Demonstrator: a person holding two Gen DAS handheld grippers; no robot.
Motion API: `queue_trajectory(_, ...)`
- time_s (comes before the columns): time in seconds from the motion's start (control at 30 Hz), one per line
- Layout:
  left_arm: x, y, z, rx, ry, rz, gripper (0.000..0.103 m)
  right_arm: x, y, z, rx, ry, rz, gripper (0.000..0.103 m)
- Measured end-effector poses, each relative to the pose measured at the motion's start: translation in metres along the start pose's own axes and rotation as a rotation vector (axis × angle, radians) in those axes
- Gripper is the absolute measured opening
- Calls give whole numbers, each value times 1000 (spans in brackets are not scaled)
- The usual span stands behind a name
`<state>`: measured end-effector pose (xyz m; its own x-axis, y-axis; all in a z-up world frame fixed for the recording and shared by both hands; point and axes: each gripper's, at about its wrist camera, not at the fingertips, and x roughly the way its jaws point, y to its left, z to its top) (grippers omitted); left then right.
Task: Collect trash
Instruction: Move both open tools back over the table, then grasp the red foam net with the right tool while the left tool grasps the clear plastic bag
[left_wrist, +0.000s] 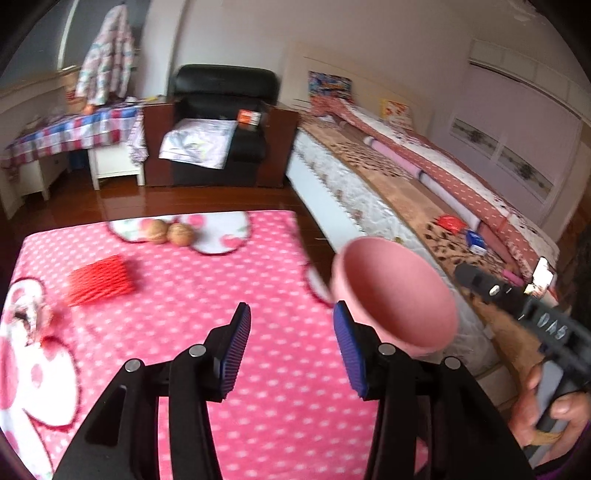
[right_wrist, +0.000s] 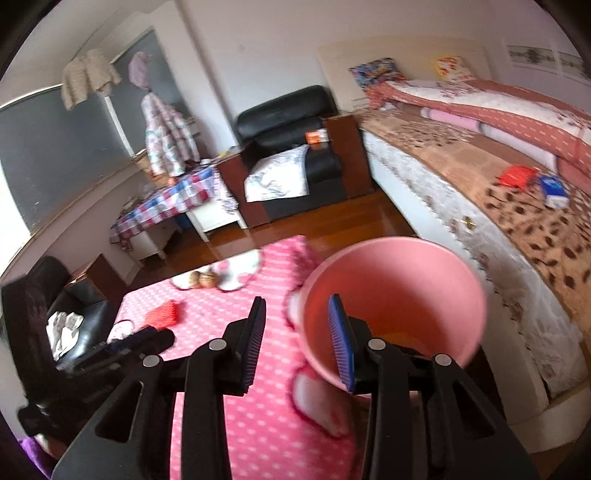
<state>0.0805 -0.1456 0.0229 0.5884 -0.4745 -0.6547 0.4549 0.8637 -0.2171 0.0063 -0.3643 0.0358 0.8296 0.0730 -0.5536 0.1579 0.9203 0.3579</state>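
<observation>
My left gripper (left_wrist: 291, 306) stands open over the pink dotted blanket (left_wrist: 184, 332), with nothing between its blue pads. A red foam net (left_wrist: 101, 278) lies ahead on the left, and two walnuts (left_wrist: 170, 232) sit at the far edge. Some crumpled white and red scrap (left_wrist: 29, 314) lies at the far left. At the blanket's right edge the pink bucket (left_wrist: 395, 291) hangs tilted, with my right gripper (right_wrist: 297, 299) gripping its near wall, one finger inside and one outside. Something yellow and dark lies in the bucket's (right_wrist: 399, 288) bottom. The net (right_wrist: 162, 312) and the left gripper (right_wrist: 147, 339) also show in the right wrist view.
A bed (left_wrist: 406, 192) with a brown spotted cover runs along the right; a red packet (right_wrist: 517, 175) and a blue box (right_wrist: 554, 190) lie on it. A black armchair (left_wrist: 221, 118) and a table with a plaid cloth (left_wrist: 74, 129) stand beyond the wooden floor (left_wrist: 184, 199).
</observation>
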Motion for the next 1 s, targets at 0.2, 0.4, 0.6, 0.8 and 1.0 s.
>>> queue_trajectory(0.2,-17,58,-12,-70,-27,120,46,30,47,3,-38,55,94,36)
queue_trajectory(0.4,-33,128,-22,-188,-46,214,46,73,101,2,-83,141,176,36)
queue_trajectory(0.6,-42,177,-33,-220,-38,325,46,111,147,-12,-147,197,216,36)
queue_trajectory(0.8,-46,220,-43,-238,-26,386,46,145,175,-29,-183,261,239,36)
queue_trajectory(1.0,-48,260,-47,-275,-19,420,46,177,197,-38,-213,295,259,36)
